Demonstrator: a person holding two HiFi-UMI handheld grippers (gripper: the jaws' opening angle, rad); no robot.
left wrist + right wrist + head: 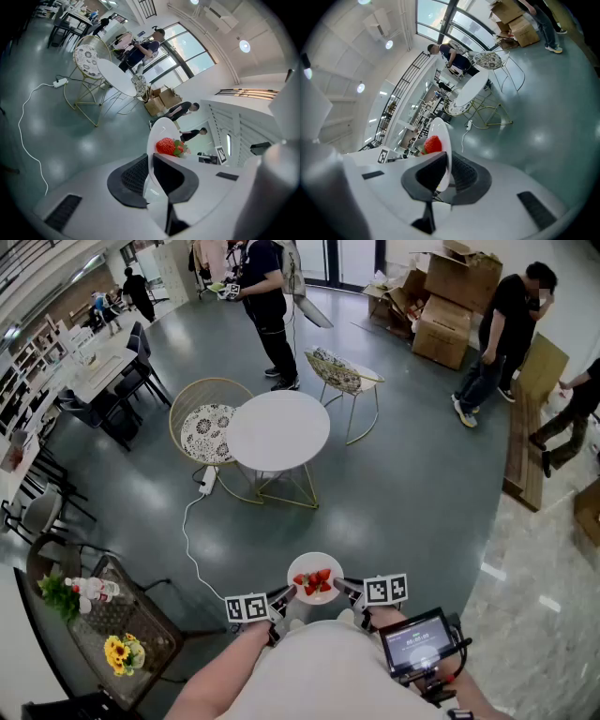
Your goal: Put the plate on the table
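The plate [314, 562] is small, white and round, and it carries a few strawberries [313, 582]. It hangs in the air just in front of the person, over the grey floor [403, 484] and well apart from the round white desk [278, 430] ahead.

It looks stiff and glossy, most likely glazed ceramic. I judge it light enough for two pinches but brittle if dropped, and slick along its thin rim. The berries lie loose, so any tilt would probably send them rolling; it wants to travel level and come down flat.

The hold is already at the sensible places, on opposite edges of the rim. The left claw [151, 173] is clenched on the near-left edge, with the thin white rim pinched between its dark pads. The right claw [447, 173] grasps the opposite edge in the same manner. Both reach in from either side of the plate, angled somewhat downward.

Further out, two wire-framed chairs [208, 432] with patterned seats stand against the desk, whose top looks bare. A white power strip [207, 481] and its cable trail across the floor beside the desk's legs, something to step around on the way. Several people stand beyond, near cardboard boxes
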